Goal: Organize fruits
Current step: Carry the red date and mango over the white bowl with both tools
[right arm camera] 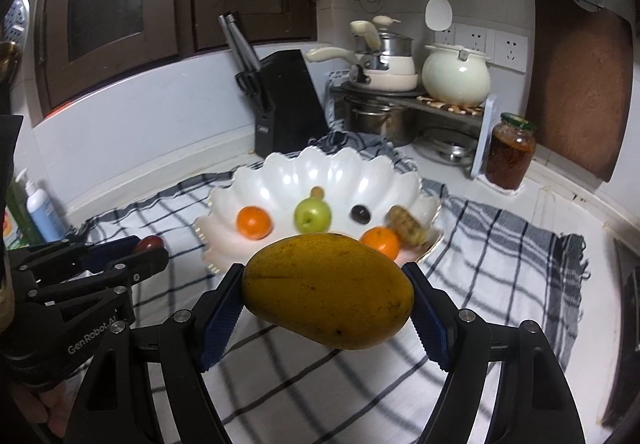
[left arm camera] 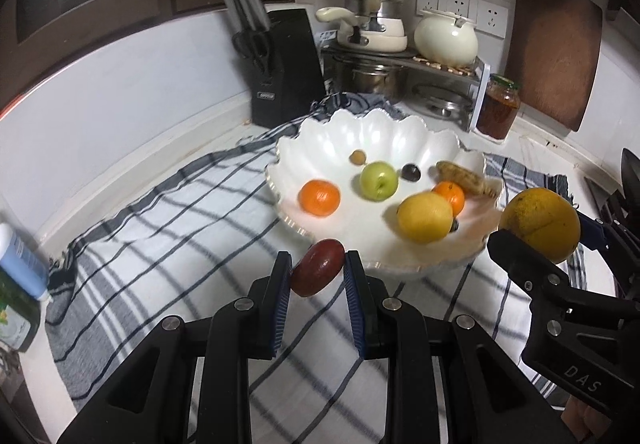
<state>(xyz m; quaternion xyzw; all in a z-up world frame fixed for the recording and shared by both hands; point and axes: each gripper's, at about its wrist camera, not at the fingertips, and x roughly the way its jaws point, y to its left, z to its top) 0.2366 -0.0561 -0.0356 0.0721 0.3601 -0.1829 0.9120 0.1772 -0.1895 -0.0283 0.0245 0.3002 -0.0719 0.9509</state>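
Observation:
My left gripper (left arm camera: 318, 272) is shut on a small dark red fruit (left arm camera: 318, 273), held above the checked cloth just short of the bowl. My right gripper (right arm camera: 326, 294) is shut on a large yellow mango (right arm camera: 329, 290), its blue pads pressing both ends; the mango (left arm camera: 540, 230) also shows at the right of the left wrist view. Ahead sits a white scalloped bowl (left arm camera: 376, 136) holding two oranges (left arm camera: 319, 197), a green apple (left arm camera: 378, 180), a lemon (left arm camera: 425, 217), a dark plum (left arm camera: 411, 172), a small brown fruit (left arm camera: 357, 157) and a knobbly tan root (left arm camera: 466, 178).
A grey-checked cloth (left arm camera: 168, 244) covers the counter. Behind the bowl stand a black knife block (left arm camera: 286, 68), a rack with pots (left arm camera: 372, 76), a cream kettle (left arm camera: 446, 36) and a red sauce jar (left arm camera: 498, 106). A wooden board (left arm camera: 554, 52) leans right. Bottles (left arm camera: 22, 260) stand far left.

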